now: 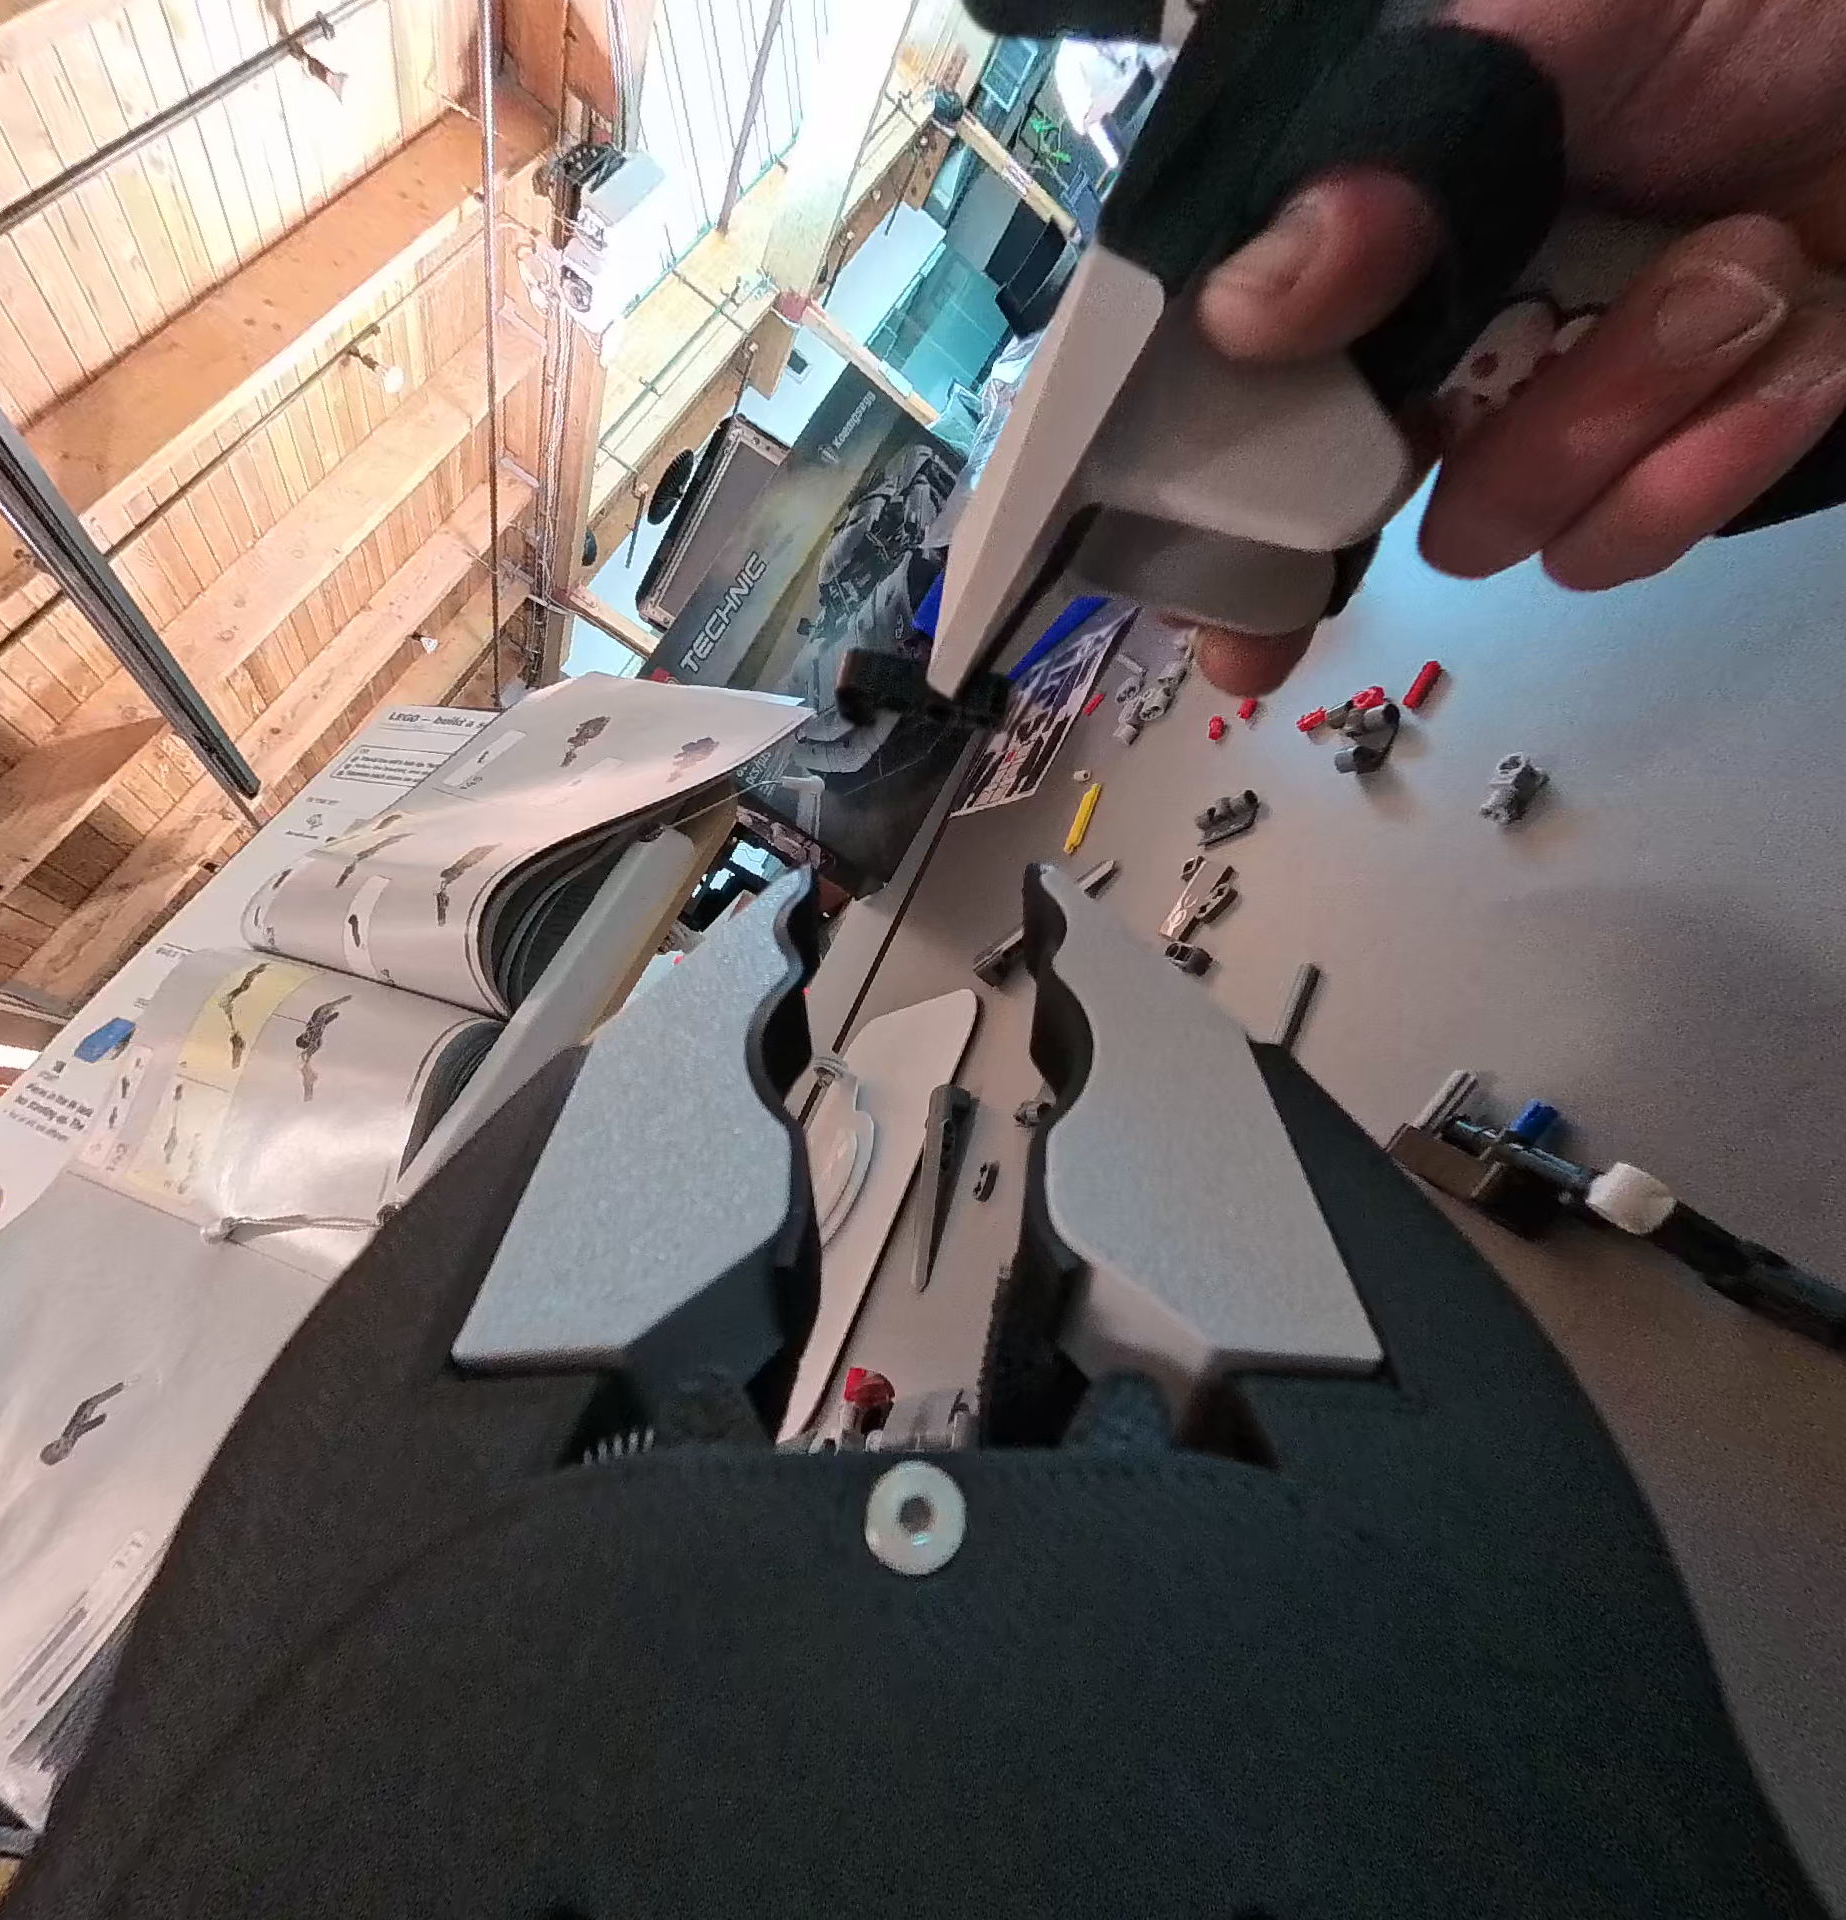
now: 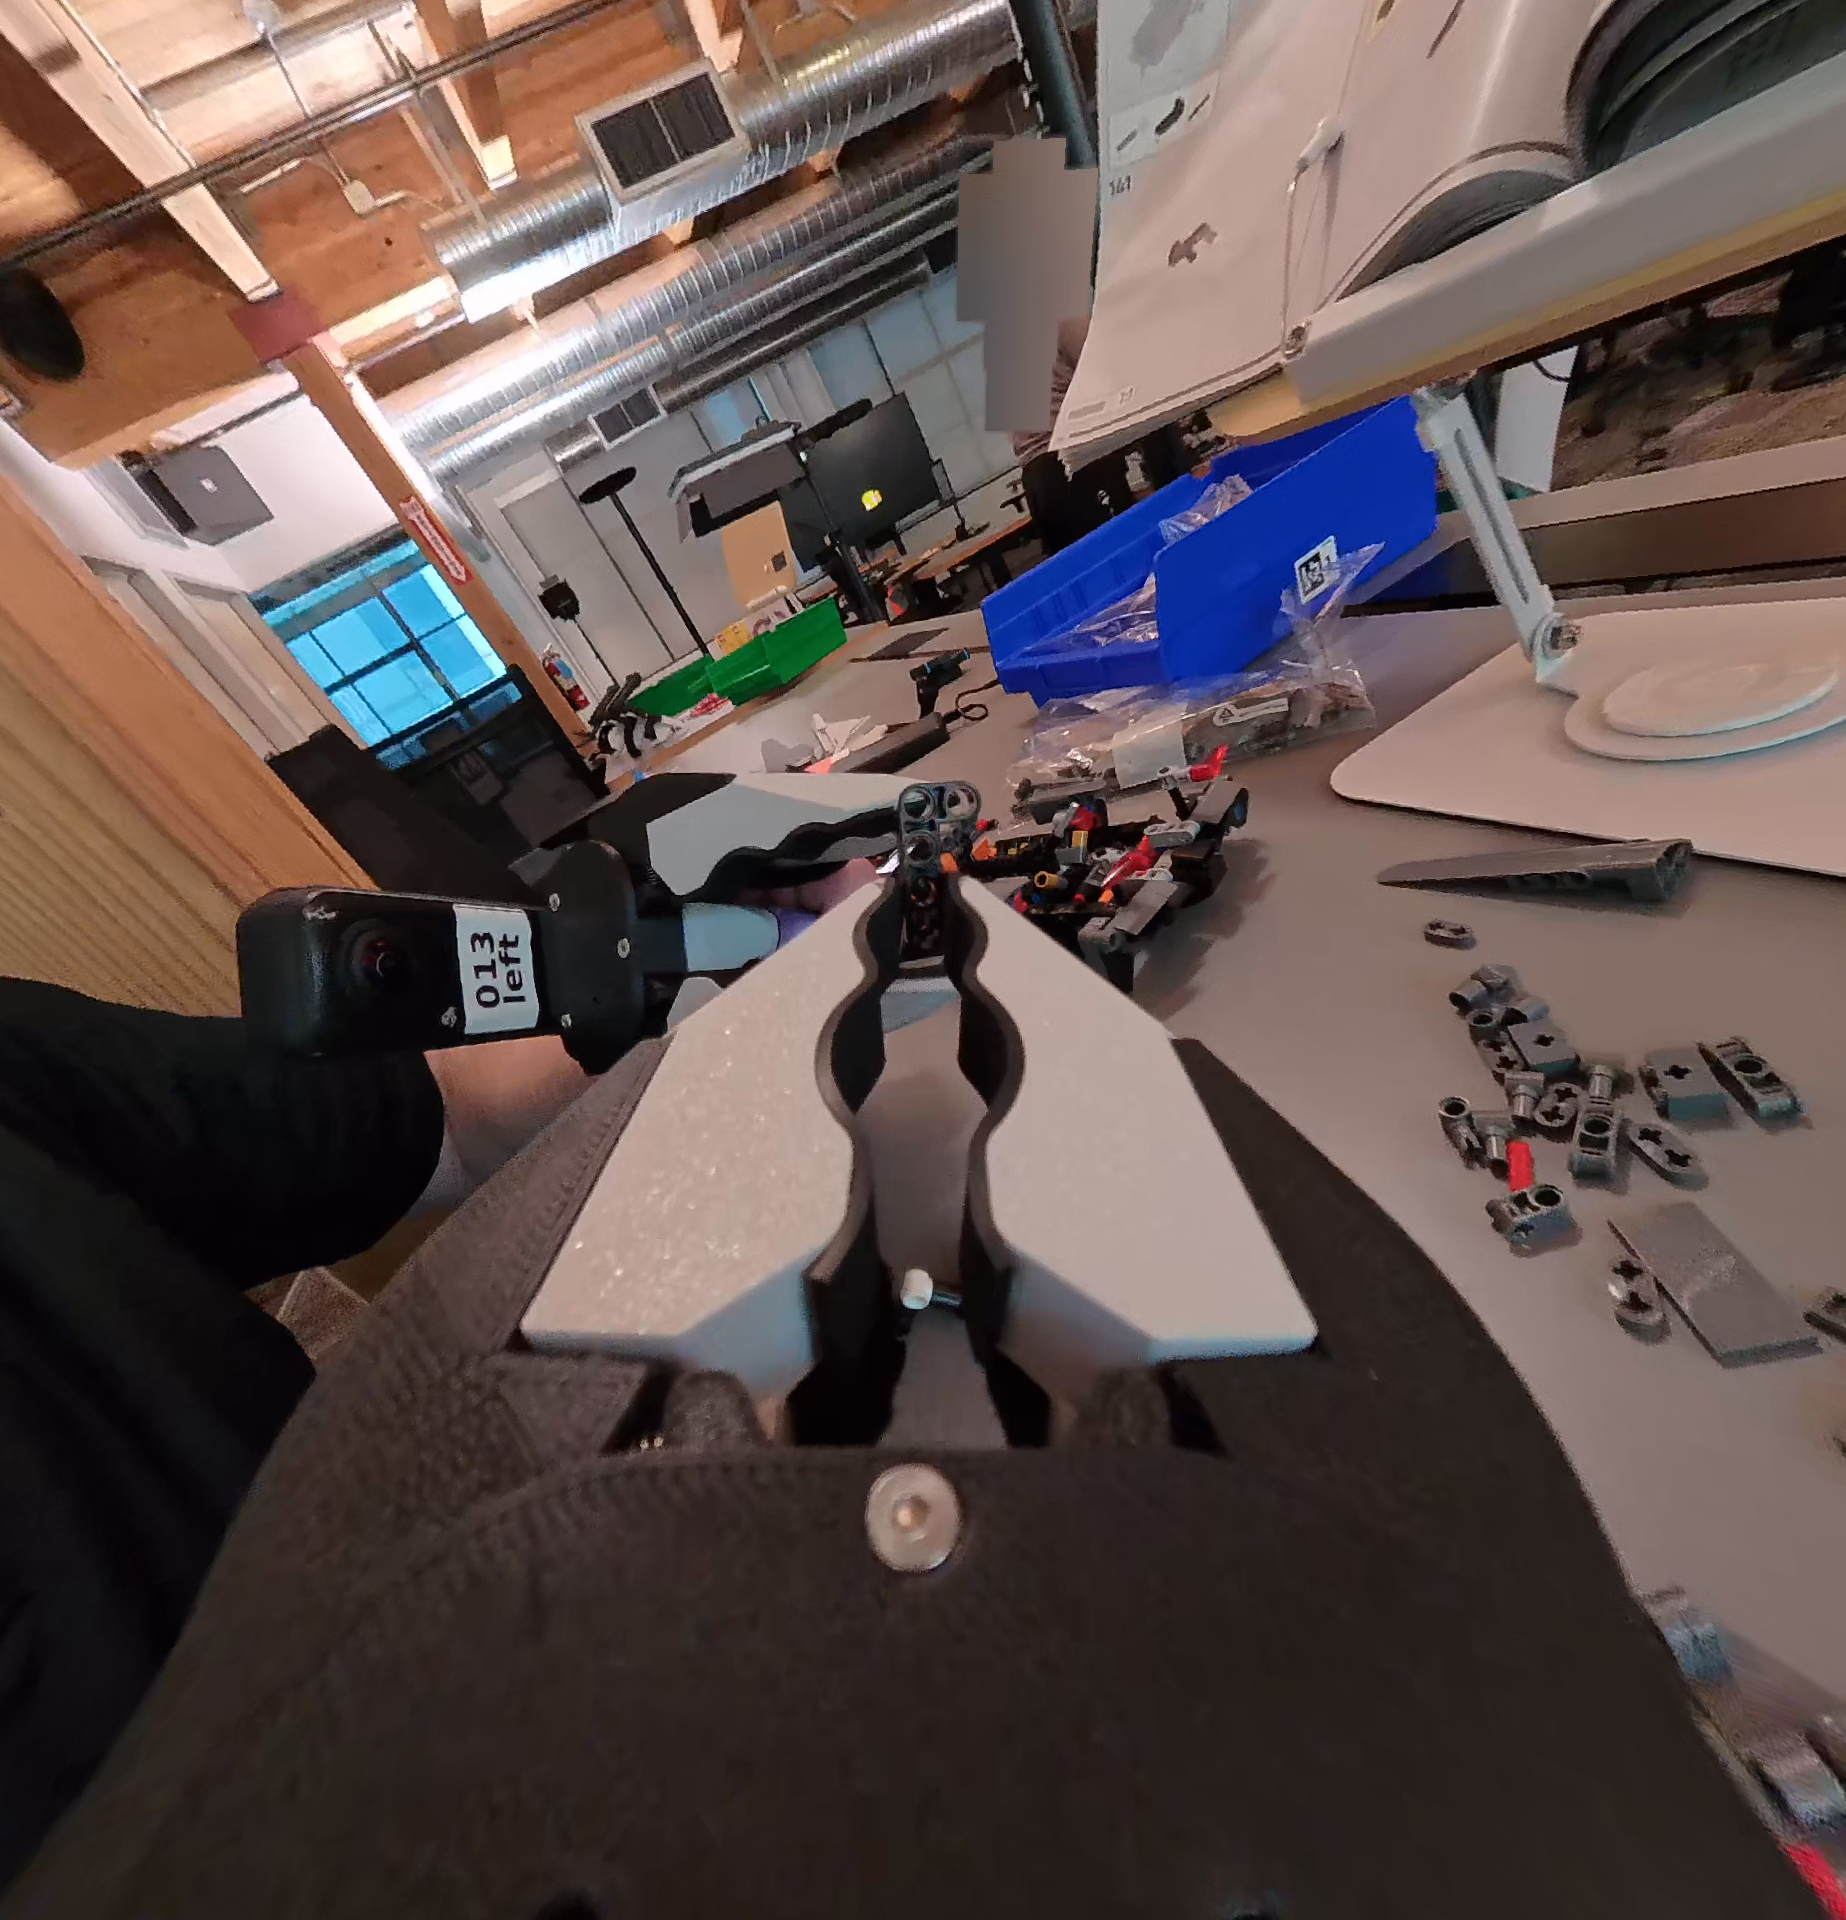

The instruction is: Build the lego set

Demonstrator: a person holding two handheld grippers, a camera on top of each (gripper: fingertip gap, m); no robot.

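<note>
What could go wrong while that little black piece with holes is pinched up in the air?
The right gripper pinches the black holed beam only at its lower end, so it might twist or slip out. If dropped, it could get lost among the grey pieces scattered on the table. The left gripper, jaws open and empty, is close by and might bump it.

My two grippers match: a textured black body with one silver screw, and pale grey fingers lined with wavy black pads. The left gripper carries a white label, and a black sleeve covers that arm.
</note>
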